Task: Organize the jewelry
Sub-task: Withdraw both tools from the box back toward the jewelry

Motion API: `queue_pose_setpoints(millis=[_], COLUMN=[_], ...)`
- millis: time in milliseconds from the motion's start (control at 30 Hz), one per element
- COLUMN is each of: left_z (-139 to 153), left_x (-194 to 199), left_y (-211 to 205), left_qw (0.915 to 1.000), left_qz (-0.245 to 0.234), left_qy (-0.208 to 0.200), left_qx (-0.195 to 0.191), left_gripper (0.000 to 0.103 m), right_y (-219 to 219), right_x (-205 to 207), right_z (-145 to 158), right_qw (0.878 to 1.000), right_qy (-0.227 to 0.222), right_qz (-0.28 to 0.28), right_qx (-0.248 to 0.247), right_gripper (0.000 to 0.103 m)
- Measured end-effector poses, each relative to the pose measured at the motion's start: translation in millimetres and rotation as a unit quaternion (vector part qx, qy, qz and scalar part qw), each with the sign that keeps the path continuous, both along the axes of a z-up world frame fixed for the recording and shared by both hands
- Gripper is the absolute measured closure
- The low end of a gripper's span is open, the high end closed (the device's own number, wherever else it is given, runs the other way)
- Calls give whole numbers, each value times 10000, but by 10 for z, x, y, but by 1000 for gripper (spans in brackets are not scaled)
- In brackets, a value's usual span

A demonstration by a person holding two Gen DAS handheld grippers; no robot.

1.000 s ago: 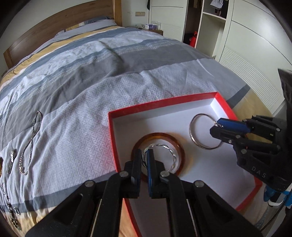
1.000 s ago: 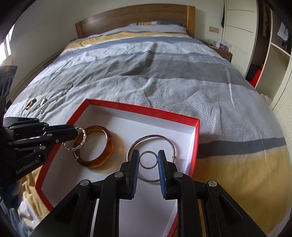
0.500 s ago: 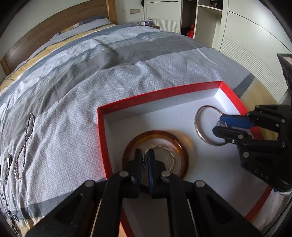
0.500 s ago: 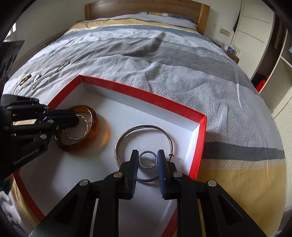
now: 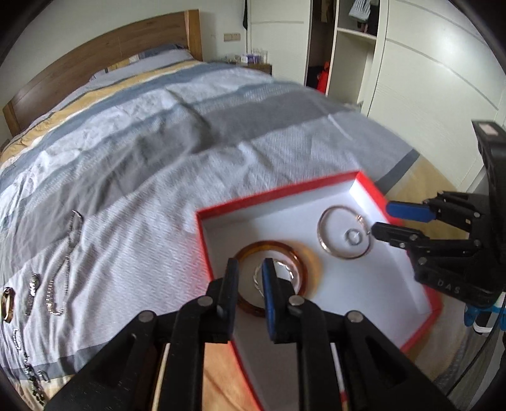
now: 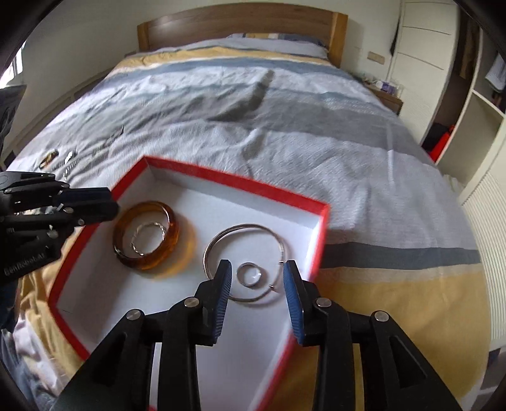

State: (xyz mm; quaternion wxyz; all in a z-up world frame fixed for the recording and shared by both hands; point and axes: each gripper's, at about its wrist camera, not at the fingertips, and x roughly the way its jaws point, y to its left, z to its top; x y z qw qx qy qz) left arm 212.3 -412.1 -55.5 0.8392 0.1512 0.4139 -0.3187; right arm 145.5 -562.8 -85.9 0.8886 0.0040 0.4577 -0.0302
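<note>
Step in hand: both grippers are letting go inside the red box; this reads as the release of two pieces, one from each hand.
Left gripper: its jaws have just been opening and are standing narrowly apart, empty, above the twisted silver bangle, which is lying inside the amber bangle on the white floor of the box.
Right gripper: its jaws have just been opening too, wider than the left pair, and are gripping nothing; the small silver ring is lying flat between them, inside the loop of the thin wire bangle.
Next move, as a judgement: lifting both hands clear over the red wall, then reaching left for more.
Jewelry waiting: a silver chain, a gold-toned piece and other small pieces along the edge are lying on the striped bedspread, well apart from the box.
In the way: nothing is blocking that reach, though the soft, creased cover may be making thin chains awkward to pinch.
Around: a wooden headboard and a white wardrobe.
</note>
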Motion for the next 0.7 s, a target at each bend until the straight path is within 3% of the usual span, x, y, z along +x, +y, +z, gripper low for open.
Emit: queue_pose_setpoints(millis=[167, 300, 400, 500, 700], left_z=[586, 1003, 1263, 1432, 1523], left_x=[-100, -275, -483, -759, -1284], left_y=[388, 744, 1058, 1398, 2057], left_qw=[9990, 9970, 9951, 9931, 9898], left_qz=[275, 546, 699, 856, 1140], left_qy=[-289, -501, -640, -740, -829], left_qx=[-193, -218, -267, -311, -187], left_gripper=[79, 67, 67, 66, 66], right_y=[-92, -121, -60, 152, 754], right_x=[-380, -754, -1074, -1393, -1850], right_z=[487, 900, 1205, 1422, 1558], right_qw=[9991, 9971, 9950, 9934, 9924], right_qy=[-253, -477, -675, -849, -1091], right_qz=[-273, -487, -645, -705, -562], right_qx=[-198, -330, -362, -316, -34], right_gripper=[69, 69, 67, 64, 59])
